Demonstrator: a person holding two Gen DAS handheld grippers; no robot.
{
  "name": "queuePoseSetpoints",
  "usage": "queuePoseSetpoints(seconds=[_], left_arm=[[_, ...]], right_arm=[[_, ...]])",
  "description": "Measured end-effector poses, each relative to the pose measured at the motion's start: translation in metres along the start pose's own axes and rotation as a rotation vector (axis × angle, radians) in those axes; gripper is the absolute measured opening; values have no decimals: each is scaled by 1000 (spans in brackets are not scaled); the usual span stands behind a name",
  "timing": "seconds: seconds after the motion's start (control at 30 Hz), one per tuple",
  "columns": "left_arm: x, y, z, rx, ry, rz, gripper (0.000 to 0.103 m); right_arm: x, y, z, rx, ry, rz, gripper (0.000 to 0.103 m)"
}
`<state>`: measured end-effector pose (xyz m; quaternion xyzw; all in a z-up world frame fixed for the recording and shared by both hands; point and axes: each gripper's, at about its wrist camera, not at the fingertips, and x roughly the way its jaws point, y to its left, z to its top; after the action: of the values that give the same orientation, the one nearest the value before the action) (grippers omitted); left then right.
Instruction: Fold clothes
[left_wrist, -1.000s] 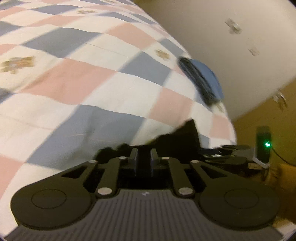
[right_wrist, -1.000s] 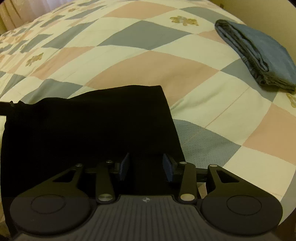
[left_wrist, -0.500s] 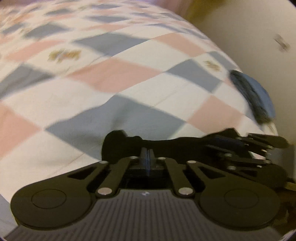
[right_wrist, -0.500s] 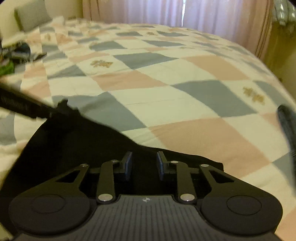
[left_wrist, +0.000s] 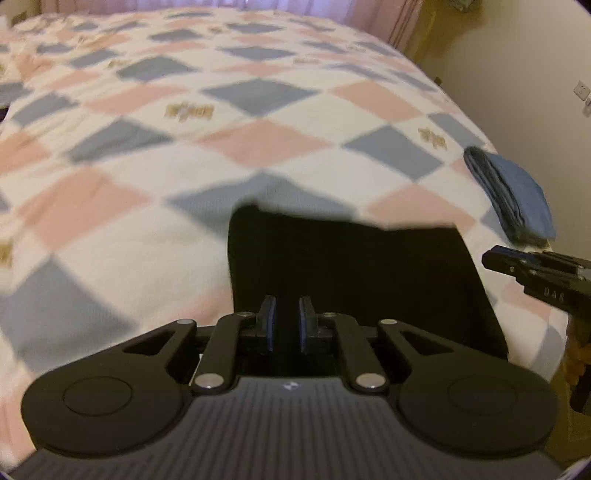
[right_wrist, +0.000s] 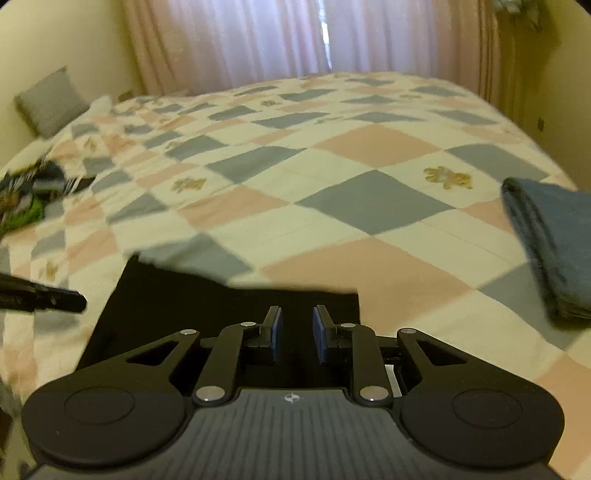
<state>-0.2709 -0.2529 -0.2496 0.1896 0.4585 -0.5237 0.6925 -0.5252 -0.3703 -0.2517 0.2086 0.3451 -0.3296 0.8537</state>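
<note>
A black garment (left_wrist: 354, 266) lies folded flat on the checked bedspread (left_wrist: 258, 140), near the bed's front edge. It also shows in the right wrist view (right_wrist: 207, 302). My left gripper (left_wrist: 287, 317) hovers over its near left part, jaws slightly apart, nothing between them. My right gripper (right_wrist: 297, 325) hovers over its near right part, jaws slightly apart and empty. The right gripper shows at the right edge of the left wrist view (left_wrist: 539, 273). The left gripper's tip shows at the left of the right wrist view (right_wrist: 44, 297).
A folded blue garment (left_wrist: 513, 195) lies near the bed's right edge, also in the right wrist view (right_wrist: 557, 243). A colourful crumpled cloth (right_wrist: 29, 192) lies far left. A grey cushion (right_wrist: 50, 101) and curtains (right_wrist: 295, 40) are behind. A wall (left_wrist: 524, 74) stands right.
Both grippers have let go of the black garment and lifted back. The left jaws went from shut to slightly open. The garment now lies folded flat.
</note>
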Motion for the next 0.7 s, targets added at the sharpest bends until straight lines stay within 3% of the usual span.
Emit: queuePoseSetpoints(seconds=[0.1,0.23,0.33,0.4,0.47,0.53,0.63,0.7], left_arm=[[10,-7,-29,-25,63,1,8],[39,-18,-46,-10,133,67,8],[26,-26,-42,-17,143,97,8],[11,-30,-43,-42,148,76,13],[8,-38,-52,-36,163,70,16],[18,-42,-63,-13,179,84,16],[17,-43,-60,8,157,80,15],[10,-43,-52,18,130,69,15]], right_arm=[[0,13,-33,-116,64,-34,24],[36,12,-68,-178,180,-66,26],[20,14,-56,-155,168,-73,26],[2,17,-52,-126,147,-66,27],[-15,19,-53,-89,131,-52,33],[-8,21,-67,-90,186,-67,45],[5,24,-80,-99,247,-85,48],[3,25,-71,-91,223,-90,47]])
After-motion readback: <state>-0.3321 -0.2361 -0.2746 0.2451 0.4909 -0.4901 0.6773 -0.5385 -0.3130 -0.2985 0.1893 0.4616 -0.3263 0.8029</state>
